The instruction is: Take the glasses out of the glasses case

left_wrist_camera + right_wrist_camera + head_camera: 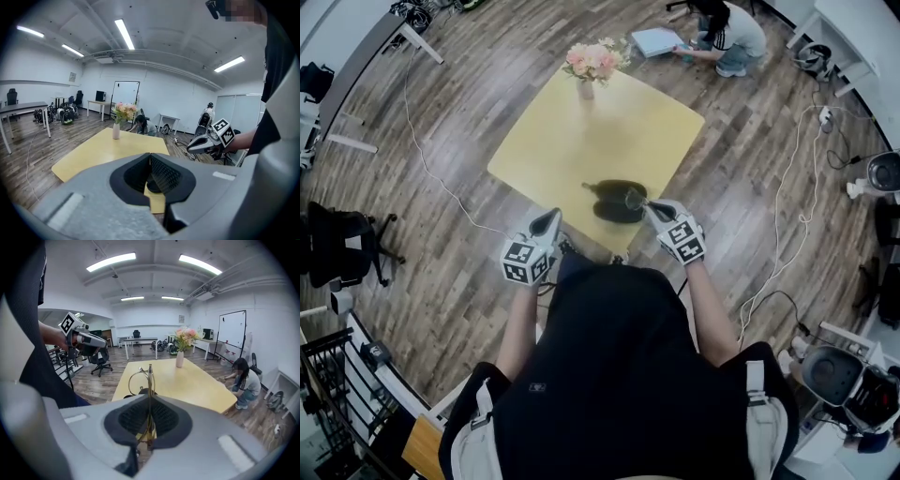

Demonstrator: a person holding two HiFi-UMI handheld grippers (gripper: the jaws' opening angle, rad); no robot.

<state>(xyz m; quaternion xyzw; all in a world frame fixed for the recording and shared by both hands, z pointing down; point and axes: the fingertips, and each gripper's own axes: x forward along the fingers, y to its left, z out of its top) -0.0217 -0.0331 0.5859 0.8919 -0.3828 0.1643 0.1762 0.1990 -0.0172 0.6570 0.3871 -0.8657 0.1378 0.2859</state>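
Right gripper (pixel 149 399) has its jaws pinched nearly together on the thin gold glasses (pixel 149 372), which stick up on edge past the tips. Head view puts them just over the right end of the dark glasses case (pixel 614 202), lying open near the front edge of the yellow table (pixel 581 141). Left gripper (pixel 150 158) has its jaws closed on nothing, off the table's near edge.
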